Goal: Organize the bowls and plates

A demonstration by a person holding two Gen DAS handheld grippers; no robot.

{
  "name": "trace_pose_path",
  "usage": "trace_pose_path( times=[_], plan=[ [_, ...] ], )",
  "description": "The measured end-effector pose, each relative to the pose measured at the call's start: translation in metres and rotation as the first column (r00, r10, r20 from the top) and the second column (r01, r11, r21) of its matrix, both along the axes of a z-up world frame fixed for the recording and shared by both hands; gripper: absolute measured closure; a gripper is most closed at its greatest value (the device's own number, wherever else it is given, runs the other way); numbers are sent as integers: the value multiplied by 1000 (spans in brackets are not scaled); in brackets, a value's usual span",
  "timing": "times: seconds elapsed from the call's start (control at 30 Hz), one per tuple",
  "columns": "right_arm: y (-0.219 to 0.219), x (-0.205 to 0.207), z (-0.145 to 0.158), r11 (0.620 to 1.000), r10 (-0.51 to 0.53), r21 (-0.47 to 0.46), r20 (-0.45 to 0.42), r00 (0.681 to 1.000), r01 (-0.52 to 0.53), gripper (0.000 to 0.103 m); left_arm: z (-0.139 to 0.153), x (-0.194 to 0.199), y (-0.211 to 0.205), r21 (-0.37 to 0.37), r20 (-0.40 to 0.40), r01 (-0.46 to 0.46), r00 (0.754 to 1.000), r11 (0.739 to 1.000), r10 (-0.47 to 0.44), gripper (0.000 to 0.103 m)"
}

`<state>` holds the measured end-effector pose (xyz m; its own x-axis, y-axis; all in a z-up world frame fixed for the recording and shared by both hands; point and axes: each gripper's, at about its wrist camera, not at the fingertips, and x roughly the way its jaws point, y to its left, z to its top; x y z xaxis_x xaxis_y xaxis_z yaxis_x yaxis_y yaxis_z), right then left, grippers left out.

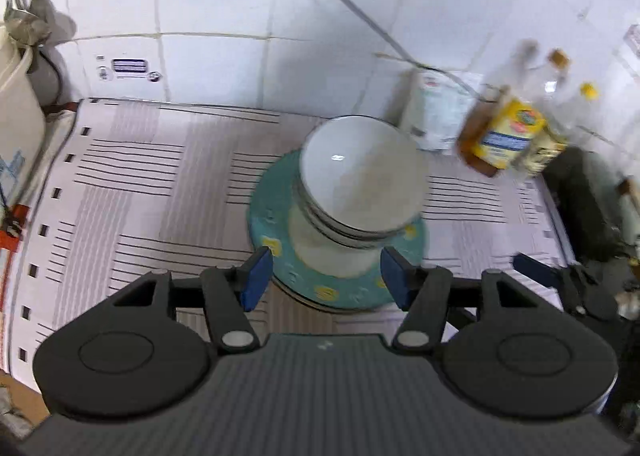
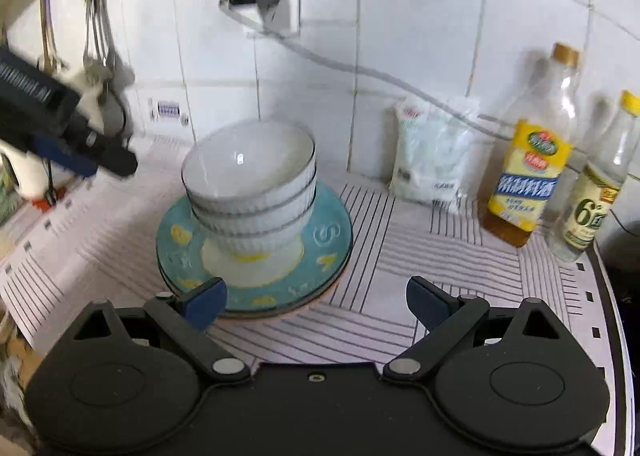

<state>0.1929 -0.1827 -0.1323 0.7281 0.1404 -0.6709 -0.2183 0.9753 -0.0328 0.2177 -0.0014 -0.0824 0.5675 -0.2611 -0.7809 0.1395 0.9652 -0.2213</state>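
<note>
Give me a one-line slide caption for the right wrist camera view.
Three stacked white bowls sit on teal plates while the open, empty right gripper hovers in front, bottles to the right.

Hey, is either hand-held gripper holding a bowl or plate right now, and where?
Neither. The left hand-held gripper and right hand-held gripper are both open and empty; the bowls sit stacked on the plate.

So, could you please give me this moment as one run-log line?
bowls: stacked on plates | left tongs: open, empty | right tongs: open, empty | mat: under plates
</note>
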Motion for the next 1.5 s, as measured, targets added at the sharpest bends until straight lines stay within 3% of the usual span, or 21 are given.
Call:
trace_pose_path(
  times=[0.33, 0.43, 0.6, 0.7, 0.83, 0.97, 1.13, 1.5],
  plan=[
    [-11, -32, 49, 991, -128, 46, 24, 991, 127, 5, 32, -52, 5, 151, 29, -58, 998, 987, 54, 40],
    [-9, -44, 69, 982, -188, 36, 25, 982, 187, 5, 41, -69, 4, 161, 41, -53, 998, 985, 46, 36],
    [1, -73, 103, 983, -185, 8, 48, 982, 185, 5, 52, -96, 0, 185, 61, -34, 998, 982, 23, 26],
    [6, -85, 117, 976, -217, -21, 8, 976, 217, 5, 55, -108, -4, 234, 53, -16, 999, 972, 4, 20],
    [4, -103, 123, 974, -225, 18, -57, 973, 226, 5, 59, -125, -5, 240, 52, -5, 999, 971, -8, 17],
    [9, -123, 124, 964, -267, -20, -57, 962, 267, 4, 62, -139, -4, 236, 50, -6, 999, 972, -6, 6],
    [13, -138, 128, 946, -324, -23, -33, 945, 324, 2, 67, -156, -2, 227, 46, -15, 999, 974, 5, 5],
    [19, -148, 135, 941, -339, -13, -21, 941, 338, 2, 67, -166, 1, 246, 64, -21, 998, 969, 6, 5]
  ],
)
